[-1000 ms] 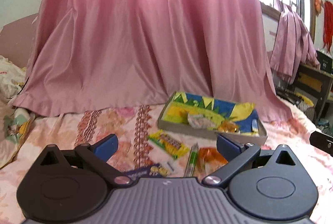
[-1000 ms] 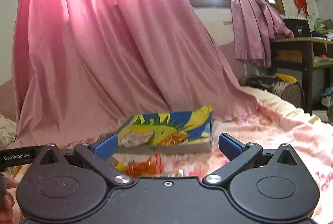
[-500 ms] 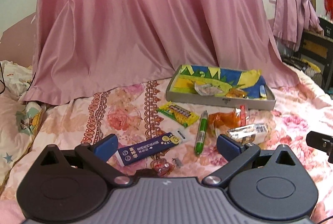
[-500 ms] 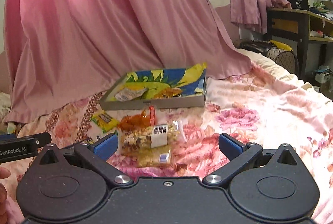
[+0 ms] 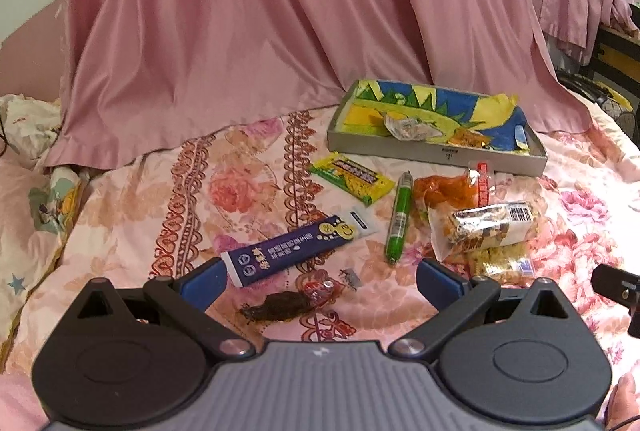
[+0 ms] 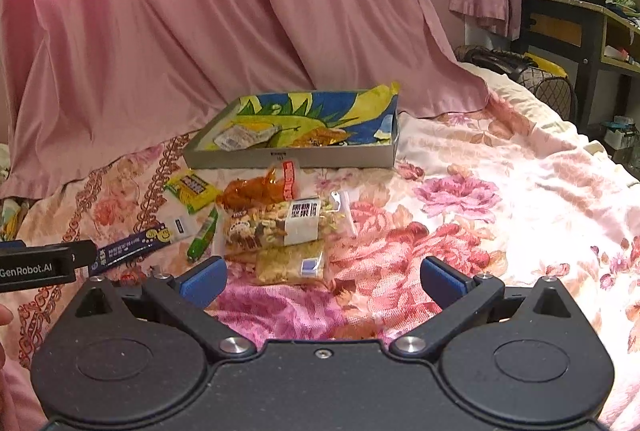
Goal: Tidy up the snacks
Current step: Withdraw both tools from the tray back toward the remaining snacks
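Note:
Snacks lie scattered on a floral bedsheet in front of a shallow grey box (image 5: 436,151) (image 6: 288,157) lined with a blue-yellow print, holding a few wrappers. Loose ones: a yellow-green packet (image 5: 352,178) (image 6: 191,189), a dark blue tube (image 5: 298,251) (image 6: 132,243), a green stick (image 5: 399,217) (image 6: 204,234), an orange bag (image 5: 444,189) (image 6: 256,191), a clear nut-mix bag (image 5: 486,225) (image 6: 280,225), and a small dark candy (image 5: 288,305). My left gripper (image 5: 320,277) is open just above the dark candy. My right gripper (image 6: 322,275) is open, near the nut-mix bag.
A pink curtain (image 5: 280,11) hangs down onto the bed behind the box. A desk with clutter (image 6: 580,19) stands at the far right beyond the bed edge. A pillow (image 5: 28,199) lies at the left. Bare floral sheet (image 6: 500,211) spreads right of the snacks.
Both grippers have tilted downward and drawn back, so the scattered snacks on the sheet now show in full. Both stay open and hold nothing.

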### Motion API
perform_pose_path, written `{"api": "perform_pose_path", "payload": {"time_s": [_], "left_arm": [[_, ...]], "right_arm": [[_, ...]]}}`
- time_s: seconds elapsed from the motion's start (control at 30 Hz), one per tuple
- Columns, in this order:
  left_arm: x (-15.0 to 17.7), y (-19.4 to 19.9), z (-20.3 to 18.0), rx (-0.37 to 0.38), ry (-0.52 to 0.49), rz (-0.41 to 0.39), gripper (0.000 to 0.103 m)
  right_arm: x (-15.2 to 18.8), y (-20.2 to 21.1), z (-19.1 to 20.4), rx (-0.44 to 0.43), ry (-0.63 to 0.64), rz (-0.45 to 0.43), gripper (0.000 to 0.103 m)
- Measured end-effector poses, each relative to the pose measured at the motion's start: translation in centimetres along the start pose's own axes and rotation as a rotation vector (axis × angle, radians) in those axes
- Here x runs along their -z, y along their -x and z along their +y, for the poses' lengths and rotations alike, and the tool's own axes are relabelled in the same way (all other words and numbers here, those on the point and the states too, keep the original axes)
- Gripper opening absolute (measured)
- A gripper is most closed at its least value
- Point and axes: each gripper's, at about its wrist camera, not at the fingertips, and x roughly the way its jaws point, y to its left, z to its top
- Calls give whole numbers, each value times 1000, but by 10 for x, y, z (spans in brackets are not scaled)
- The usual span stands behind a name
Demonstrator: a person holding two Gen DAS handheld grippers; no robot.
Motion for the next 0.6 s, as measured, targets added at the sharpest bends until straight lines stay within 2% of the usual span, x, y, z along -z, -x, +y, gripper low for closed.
{"api": "perform_pose_path", "payload": {"time_s": [0.3, 0.5, 0.6], "left_arm": [[-7, -26, 0, 64, -1, 118, 103], [-30, -45, -8, 146, -75, 104, 103], [-43, -59, -16, 207, -127, 70, 103]], "right_arm": [[-1, -14, 6, -37, 40, 92, 102], [-7, -35, 7, -94, 51, 211, 102], [-11, -50, 4, -87, 46, 250, 102]]}}
